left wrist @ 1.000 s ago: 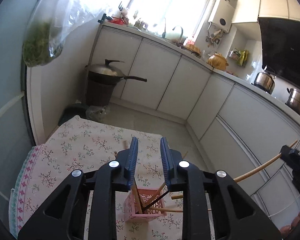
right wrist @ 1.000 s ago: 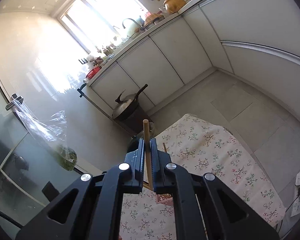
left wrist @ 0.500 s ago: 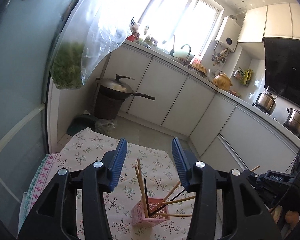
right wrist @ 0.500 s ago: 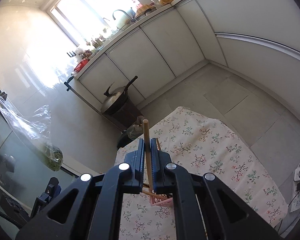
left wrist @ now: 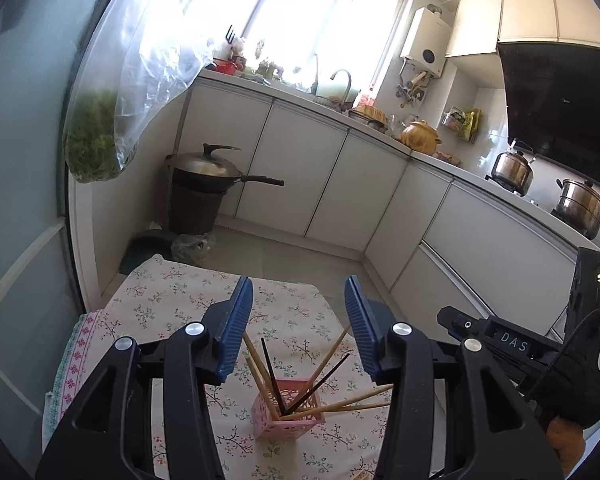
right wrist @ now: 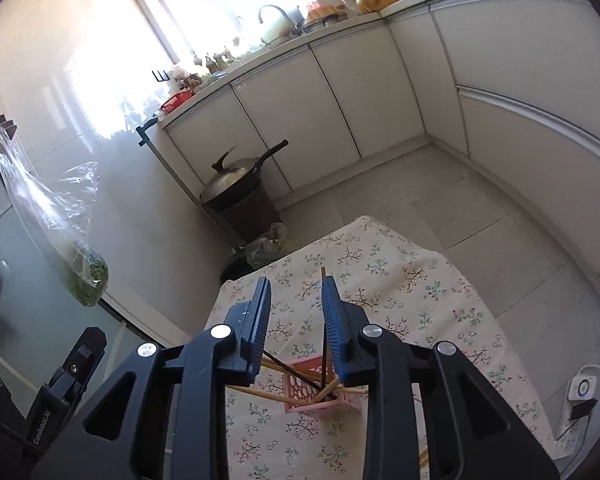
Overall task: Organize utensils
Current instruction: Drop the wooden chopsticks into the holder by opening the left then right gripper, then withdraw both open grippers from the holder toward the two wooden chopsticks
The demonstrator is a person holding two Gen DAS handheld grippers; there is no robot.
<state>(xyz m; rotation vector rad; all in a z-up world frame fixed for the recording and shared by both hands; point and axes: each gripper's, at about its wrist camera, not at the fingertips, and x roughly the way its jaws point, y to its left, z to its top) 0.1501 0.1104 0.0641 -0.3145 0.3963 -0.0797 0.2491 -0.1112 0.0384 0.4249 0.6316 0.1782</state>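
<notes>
right gripper [right wrist: 295,306] low in frame, jaws opening, nothing pinched between them. left gripper [left wrist: 299,316] hangs spread and empty too. just beyond, bottom centre, pink basket [left wrist: 287,414] stands on the floral cloth [left wrist: 172,300], chopsticks [left wrist: 336,350] fanned inside. wok [left wrist: 214,170] farther back, centre left.

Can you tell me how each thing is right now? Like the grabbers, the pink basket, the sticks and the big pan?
Left gripper: open, nothing between its blue pads.
Right gripper: jaws opening, nothing clamped.
Small pink plastic basket: upright on the flowered tablecloth.
Wooden and black chopsticks: standing in the basket, leaning outward.
Dark wok: lid on.
</notes>
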